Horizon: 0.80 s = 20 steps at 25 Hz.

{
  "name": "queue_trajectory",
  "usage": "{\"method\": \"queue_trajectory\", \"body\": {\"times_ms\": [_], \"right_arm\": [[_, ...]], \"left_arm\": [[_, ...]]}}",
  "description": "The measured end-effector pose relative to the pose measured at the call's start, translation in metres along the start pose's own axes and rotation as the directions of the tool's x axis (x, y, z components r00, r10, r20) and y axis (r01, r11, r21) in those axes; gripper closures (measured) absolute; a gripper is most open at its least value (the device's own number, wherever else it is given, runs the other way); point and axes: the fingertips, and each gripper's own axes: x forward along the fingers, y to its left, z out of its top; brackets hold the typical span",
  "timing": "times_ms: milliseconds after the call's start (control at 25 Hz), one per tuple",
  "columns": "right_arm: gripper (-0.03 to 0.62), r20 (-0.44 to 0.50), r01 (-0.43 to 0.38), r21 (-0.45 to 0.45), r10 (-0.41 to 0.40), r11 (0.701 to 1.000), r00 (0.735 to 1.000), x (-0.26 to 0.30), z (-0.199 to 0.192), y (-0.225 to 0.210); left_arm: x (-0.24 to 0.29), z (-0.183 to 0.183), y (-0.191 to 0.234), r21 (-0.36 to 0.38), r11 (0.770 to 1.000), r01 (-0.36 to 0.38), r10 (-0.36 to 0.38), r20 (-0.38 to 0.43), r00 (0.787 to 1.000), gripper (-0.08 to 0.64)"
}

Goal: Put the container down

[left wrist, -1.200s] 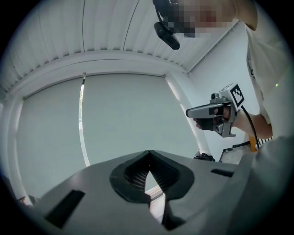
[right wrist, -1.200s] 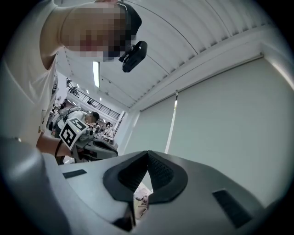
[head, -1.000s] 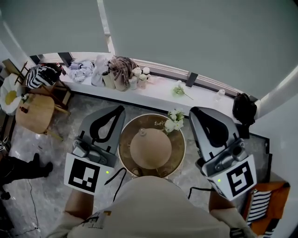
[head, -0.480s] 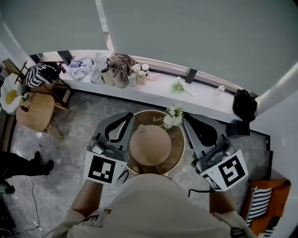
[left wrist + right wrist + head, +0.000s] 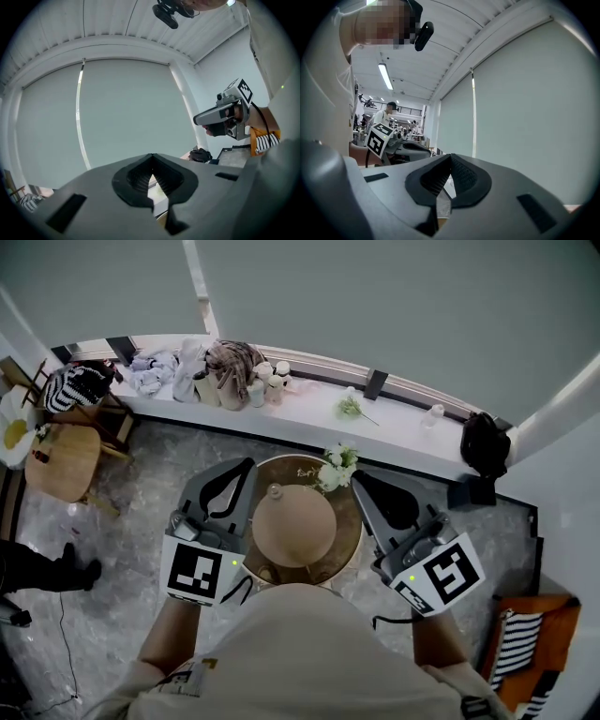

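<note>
Left gripper (image 5: 151, 157), beside the left edge of the round table (image 5: 339, 549): fingers (image 5: 171, 180) pressed together tip to tip, pinching nothing. Right gripper (image 5: 450, 157), beside the table's right edge: fingers (image 5: 464, 178) likewise closed on each other, empty. Tan domed container (image 5: 293, 524) set at the table's centre, between both grippers, held by neither. White flowers (image 5: 335, 468) at the far rim.
</note>
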Motion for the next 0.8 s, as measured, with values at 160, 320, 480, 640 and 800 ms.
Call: {"method": "queue_trajectory", "body": {"times_ms": [160,320,480,640,800], "right_arm": [[0.586,-0.002,-0.003,0.009,0.003,1.0,1.0,-0.001,-0.001,-0.001],[0.584,-0.001,-0.004,0.008,0.004,1.0,1.0,-0.001,-0.001,0.0],[0.584,0.009,0.008,0.001,-0.008,1.0,1.0,-0.002,0.003,0.0],[0.584,0.019,0.027,-0.034,-0.027,0.999,0.999,-0.004,0.009,0.002],[0.586,0.017,0.017,-0.045,-0.016,0.999,1.0,-0.005,0.011,0.007]], "left_arm": [[0.002,0.003,-0.001,0.027,1.0,-0.002,0.002,-0.004,1.0,0.552],[-0.001,0.005,-0.003,0.059,0.998,-0.002,0.002,-0.011,1.0,0.552],[-0.002,0.005,-0.003,0.06,0.998,0.002,-0.001,-0.015,1.0,0.552],[-0.006,0.006,-0.004,0.076,0.997,0.006,-0.005,-0.021,1.0,0.552],[-0.009,0.009,-0.005,0.085,0.996,0.008,-0.007,-0.016,1.0,0.552]]}}
